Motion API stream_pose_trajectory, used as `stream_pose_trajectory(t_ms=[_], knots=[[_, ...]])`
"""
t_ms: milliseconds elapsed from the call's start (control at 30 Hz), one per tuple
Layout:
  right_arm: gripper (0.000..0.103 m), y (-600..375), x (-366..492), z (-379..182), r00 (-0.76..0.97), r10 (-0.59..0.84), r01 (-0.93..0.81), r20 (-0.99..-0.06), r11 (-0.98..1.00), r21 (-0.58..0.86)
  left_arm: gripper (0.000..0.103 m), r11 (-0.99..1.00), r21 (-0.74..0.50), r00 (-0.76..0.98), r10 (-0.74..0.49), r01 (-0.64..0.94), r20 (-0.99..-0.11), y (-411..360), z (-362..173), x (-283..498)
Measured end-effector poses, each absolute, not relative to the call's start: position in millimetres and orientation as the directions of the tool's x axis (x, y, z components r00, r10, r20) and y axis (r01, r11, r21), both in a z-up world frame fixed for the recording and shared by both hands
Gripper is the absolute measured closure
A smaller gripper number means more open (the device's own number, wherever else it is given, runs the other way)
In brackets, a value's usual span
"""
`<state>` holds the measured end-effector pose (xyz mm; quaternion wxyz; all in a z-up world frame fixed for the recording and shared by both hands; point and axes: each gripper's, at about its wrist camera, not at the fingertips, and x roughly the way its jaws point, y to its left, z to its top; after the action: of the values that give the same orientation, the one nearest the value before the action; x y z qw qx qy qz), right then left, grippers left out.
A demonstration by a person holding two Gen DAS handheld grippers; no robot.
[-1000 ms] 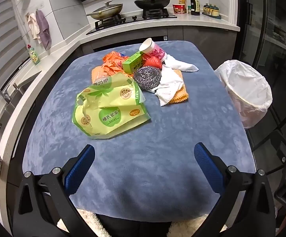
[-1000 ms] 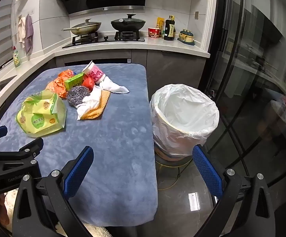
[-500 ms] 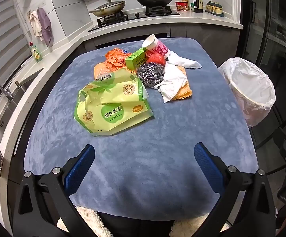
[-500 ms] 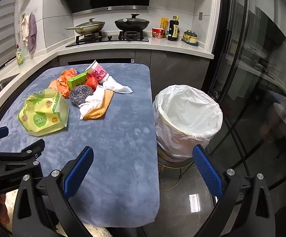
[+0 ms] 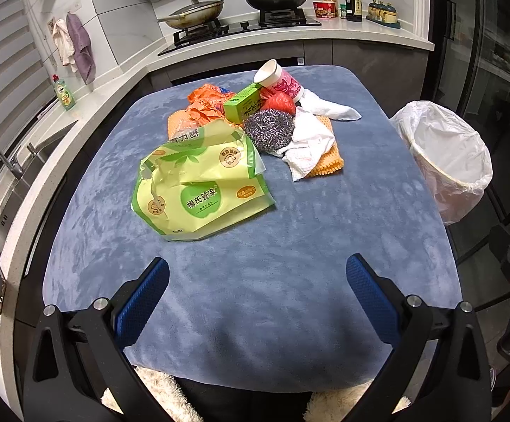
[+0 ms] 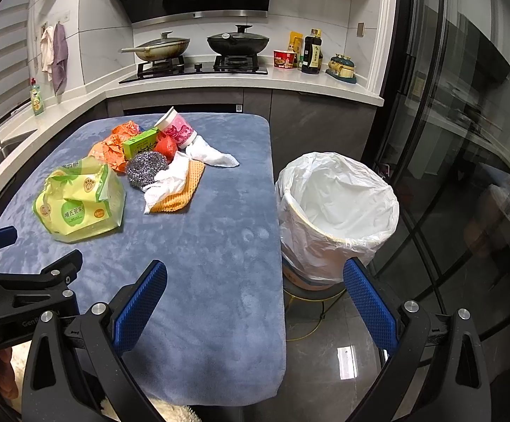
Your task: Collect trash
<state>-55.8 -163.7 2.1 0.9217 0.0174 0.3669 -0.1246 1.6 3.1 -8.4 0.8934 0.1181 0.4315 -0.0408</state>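
Note:
Trash lies heaped on a blue-covered table (image 5: 255,281): a yellow-green plastic bag (image 5: 198,190), a steel scourer (image 5: 269,129), a green box (image 5: 242,106), a pink paper cup (image 5: 279,81), orange wrappers (image 5: 202,105), white tissue (image 5: 307,147) and an orange cloth (image 5: 327,165). A bin lined with a white bag (image 6: 336,207) stands right of the table. My left gripper (image 5: 256,295) hangs open over the near table edge, well short of the heap. My right gripper (image 6: 255,302) is open above the table's right edge, beside the bin. The same bag (image 6: 79,204) shows at the left of the right wrist view.
A counter with a hob, a pan (image 6: 163,47) and a wok (image 6: 237,40) runs behind the table. Bottles and a noodle cup (image 6: 285,59) stand at the right of it. A sink (image 5: 16,176) lies on the left. Glass doors (image 6: 466,140) close off the right.
Both grippers have risen and pulled back a little, so the heap and the bin sit lower in view. Both stay open. Nothing on the table has moved.

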Motion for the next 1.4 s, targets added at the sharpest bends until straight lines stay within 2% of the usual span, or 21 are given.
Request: stream_pose_trajectory(t_ms=[1400], knots=[[0.007, -164.3, -55.3, 2.1, 0.699, -0.199, 0.226, -0.687, 0.973, -0.052, 0.007, 0.968, 0.178, 0.623, 0.028, 0.18, -0.782, 4.6, -10.1, -1.3]])
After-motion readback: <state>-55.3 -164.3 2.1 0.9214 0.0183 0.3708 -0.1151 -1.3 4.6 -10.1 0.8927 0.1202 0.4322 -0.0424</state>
